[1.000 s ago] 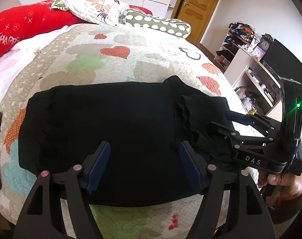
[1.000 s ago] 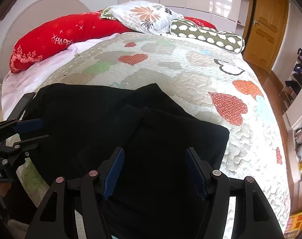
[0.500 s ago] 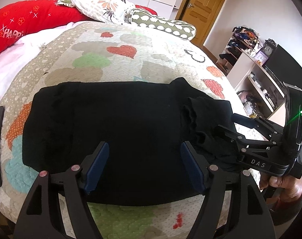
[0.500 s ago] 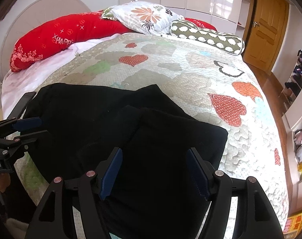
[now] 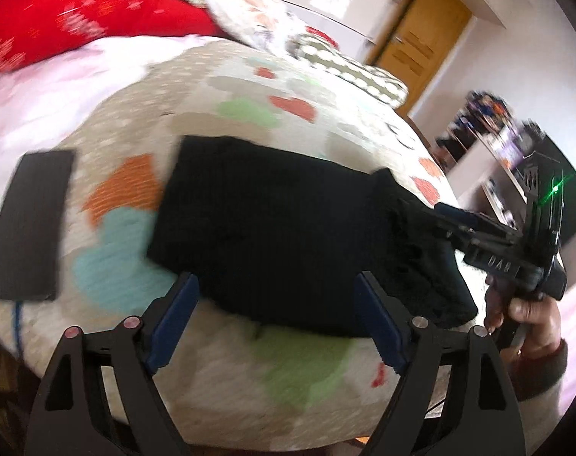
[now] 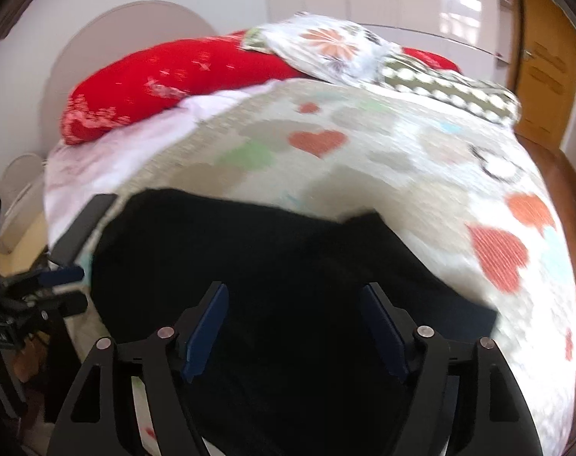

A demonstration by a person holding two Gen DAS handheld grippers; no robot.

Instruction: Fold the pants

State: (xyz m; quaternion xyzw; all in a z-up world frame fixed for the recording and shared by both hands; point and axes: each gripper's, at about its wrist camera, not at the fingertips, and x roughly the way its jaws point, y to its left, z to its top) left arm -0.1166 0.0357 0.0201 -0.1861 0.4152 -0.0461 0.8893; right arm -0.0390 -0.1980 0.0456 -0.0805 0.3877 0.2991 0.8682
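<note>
Left wrist view: folded black pants (image 5: 288, 235) lie flat on the heart-print quilt (image 5: 249, 372) near the bed's front edge, left gripper (image 5: 276, 326) above their near hem with fingers (image 5: 173, 315) opening wide, nothing clamped. Right wrist view: right gripper (image 6: 293, 330) over the pants' right end, fingers (image 6: 206, 326) also opening, cloth beneath them but not pinched (frames blurred). Dark flat slab (image 5: 27, 224) sits left of the pants.

The quilt (image 5: 219, 372) lies bare in front of the black pants (image 5: 288, 235). A flat black phone (image 5: 29, 224) sits left.
</note>
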